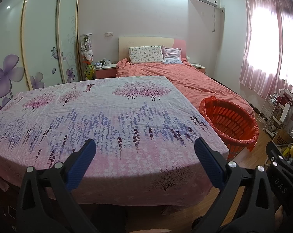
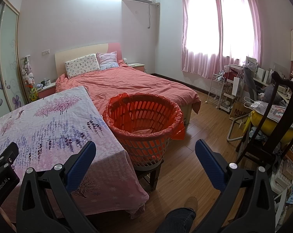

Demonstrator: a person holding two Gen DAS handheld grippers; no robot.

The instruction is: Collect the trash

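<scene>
A table with a floral pink and purple cloth (image 1: 107, 120) fills the left wrist view; no loose item shows on it. My left gripper (image 1: 145, 148) is open and empty above its near edge. An orange slatted basket lined with a red bag (image 2: 144, 116) stands on a small stool (image 2: 152, 176) at the table's right side, also in the left wrist view (image 1: 229, 122). Some pale paper lies in its bottom (image 2: 142, 131). My right gripper (image 2: 145, 149) is open and empty, in front of the basket, above the table corner and floor.
A bed with an orange cover (image 2: 127, 83) lies behind the table and basket. A dark wooden chair (image 2: 272, 128) and cluttered shelves and bags (image 2: 241, 89) stand at the right. Wooden floor (image 2: 195, 145) lies right of the basket. A person's leg and shoe (image 2: 185, 209) are below.
</scene>
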